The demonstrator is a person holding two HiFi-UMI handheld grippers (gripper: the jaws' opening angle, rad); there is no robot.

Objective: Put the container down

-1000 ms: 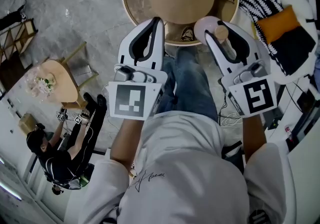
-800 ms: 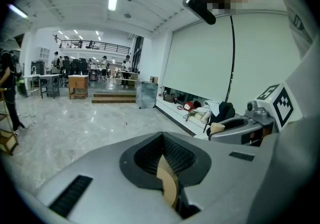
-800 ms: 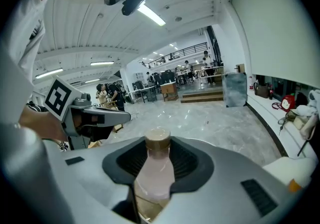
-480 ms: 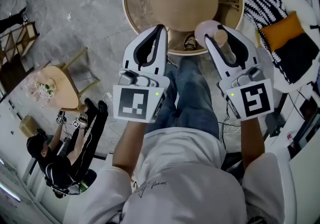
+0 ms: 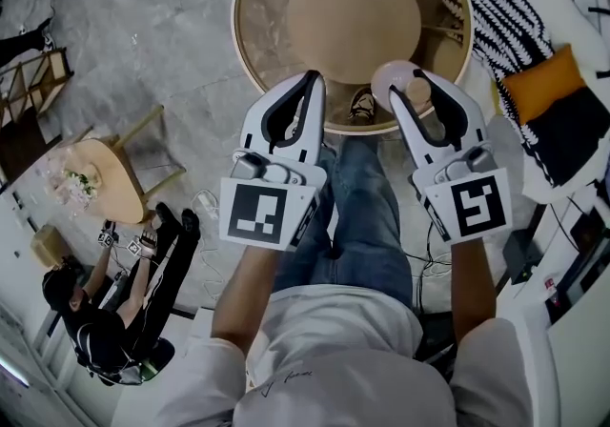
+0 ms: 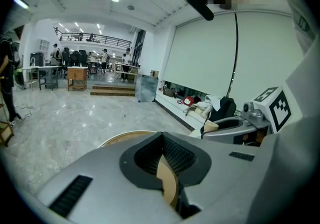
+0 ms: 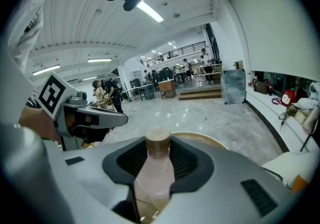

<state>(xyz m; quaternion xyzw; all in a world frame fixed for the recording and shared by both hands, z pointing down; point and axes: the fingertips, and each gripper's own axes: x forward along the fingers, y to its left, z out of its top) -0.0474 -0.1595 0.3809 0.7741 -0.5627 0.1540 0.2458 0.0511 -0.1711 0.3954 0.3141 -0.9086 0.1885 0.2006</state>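
— Both grippers reach further over the near rim than a second ago, don't they?

— Yes, slightly. The container (image 7: 154, 165), a pale bottle with a tan cap, stands upright between the jaws of the right gripper (image 5: 412, 84), which are clamped on its body below the cap.

— Where is it over the table?

— At about five o'clock on the round table (image 5: 262, 15), above the glass ring close to the edge, not over the wooden centre. I cannot tell whether its base touches the glass yet.

— And the other tool?

— The left gripper (image 5: 312, 80) is at nine o'clock from the bottle, tips together, holding nothing.

— What could go wrong?

— It is tall and narrow, I'd judge. Released before the base sits flat, it may topple, and this near the rim it could roll off towards the person's shoe (image 5: 360, 106) below. A tilted descent could also knock it hard against the glass.
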